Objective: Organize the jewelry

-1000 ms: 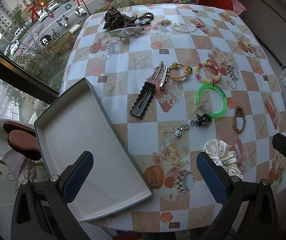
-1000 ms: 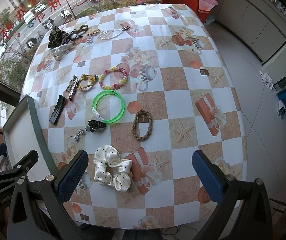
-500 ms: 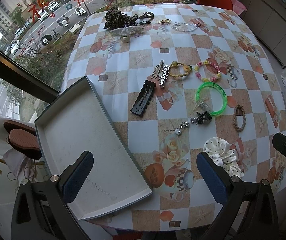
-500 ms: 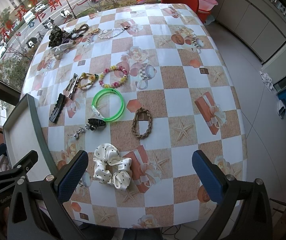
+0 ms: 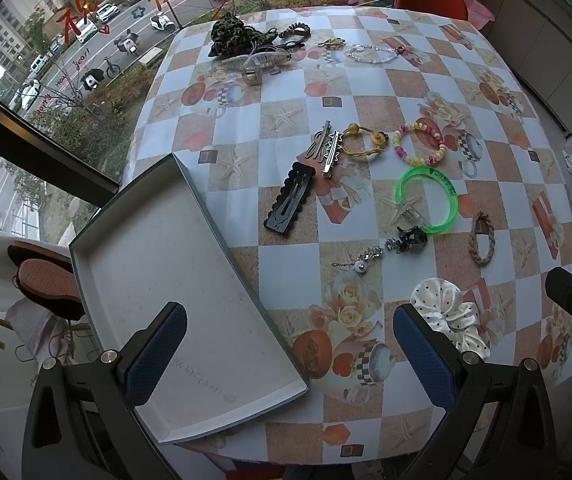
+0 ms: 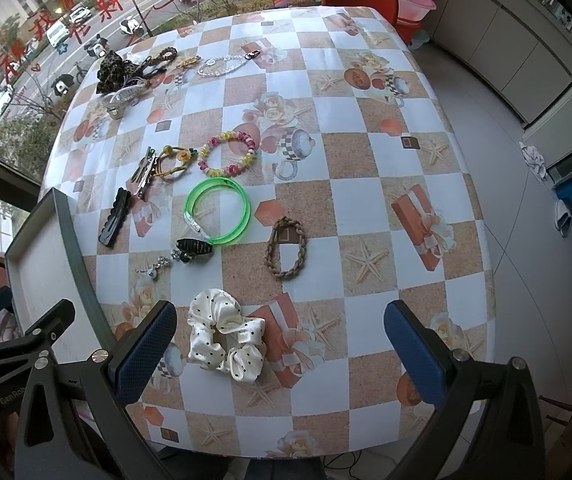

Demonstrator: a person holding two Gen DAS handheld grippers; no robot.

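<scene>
Left claw (image 5: 289,344): spread wide, holds nothing, above the near corner of the grey tray (image 5: 134,216).
Right claw (image 6: 280,350): also wide and empty, over the near tabletop (image 6: 385,152).
White dotted scrunchie (image 6: 226,336): on the tabletop, between the right claw's fingers.
Green bangle (image 6: 218,210): middle of the tabletop, just beside a black clip (image 6: 194,249).
Braided bracelet (image 6: 287,247): right of the bangle, apart from it.
Tray: at the left tabletop edge.
</scene>
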